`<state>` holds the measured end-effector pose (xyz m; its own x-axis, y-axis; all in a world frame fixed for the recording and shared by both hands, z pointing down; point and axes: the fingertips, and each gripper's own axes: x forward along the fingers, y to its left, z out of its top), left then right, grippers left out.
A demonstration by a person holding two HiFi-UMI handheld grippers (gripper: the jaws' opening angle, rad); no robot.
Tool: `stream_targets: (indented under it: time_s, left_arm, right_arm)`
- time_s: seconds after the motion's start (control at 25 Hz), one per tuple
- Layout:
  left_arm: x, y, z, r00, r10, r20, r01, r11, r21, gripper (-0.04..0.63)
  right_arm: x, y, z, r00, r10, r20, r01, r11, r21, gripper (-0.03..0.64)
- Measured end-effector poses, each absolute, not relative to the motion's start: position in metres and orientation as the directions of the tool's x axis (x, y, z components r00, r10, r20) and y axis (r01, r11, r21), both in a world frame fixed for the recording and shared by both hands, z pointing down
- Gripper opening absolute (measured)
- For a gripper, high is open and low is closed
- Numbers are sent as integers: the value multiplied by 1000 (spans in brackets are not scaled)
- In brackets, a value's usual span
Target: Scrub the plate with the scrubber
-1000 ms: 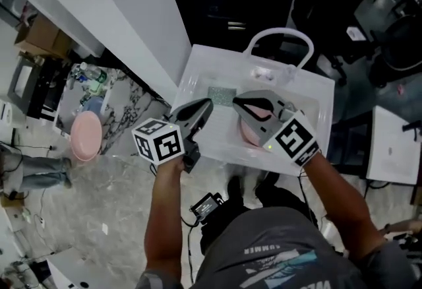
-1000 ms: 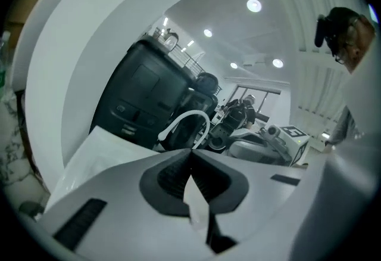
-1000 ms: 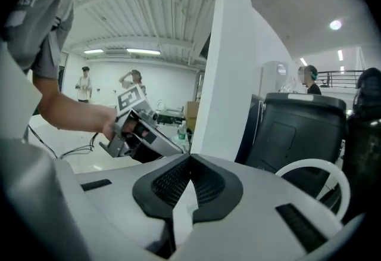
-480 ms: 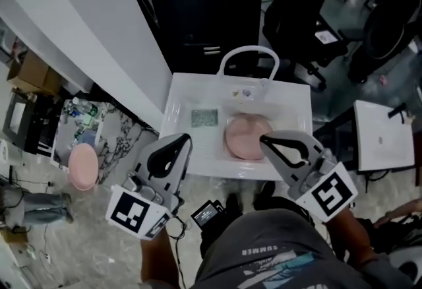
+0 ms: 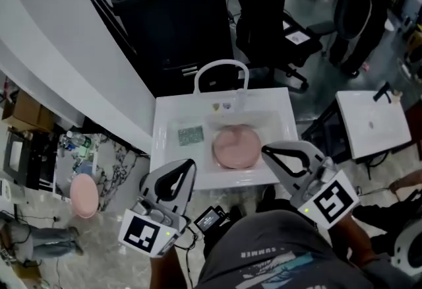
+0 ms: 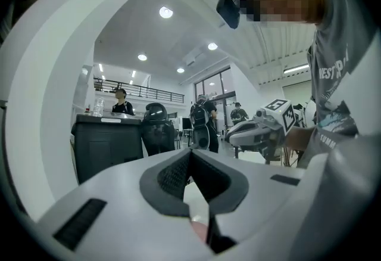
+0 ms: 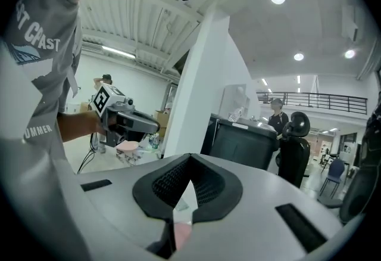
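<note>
Two closed, empty: left tongs [image 5: 189, 165]; right tongs [image 5: 266, 150]

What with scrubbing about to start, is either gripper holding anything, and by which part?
Nothing is held. The left gripper and right gripper are both shut and empty; the scrubber and plate lie untouched in the sink.

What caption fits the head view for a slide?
Shut, empty left gripper and right gripper at the near edge of a white sink; pink plate and green scrubber lie apart inside.
</note>
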<state>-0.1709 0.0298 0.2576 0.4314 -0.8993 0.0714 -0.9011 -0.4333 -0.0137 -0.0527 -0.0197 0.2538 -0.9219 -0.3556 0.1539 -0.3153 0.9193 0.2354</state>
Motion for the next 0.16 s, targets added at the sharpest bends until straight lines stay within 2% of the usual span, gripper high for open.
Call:
stream_targets:
  time_s: [0.16]
  left_arm:
    - [-148, 34, 252, 455, -888, 70, -888, -458, -38, 2]
  right_arm:
    - [-31, -14, 252, -911, -384, 149, -345, 909, 235, 28]
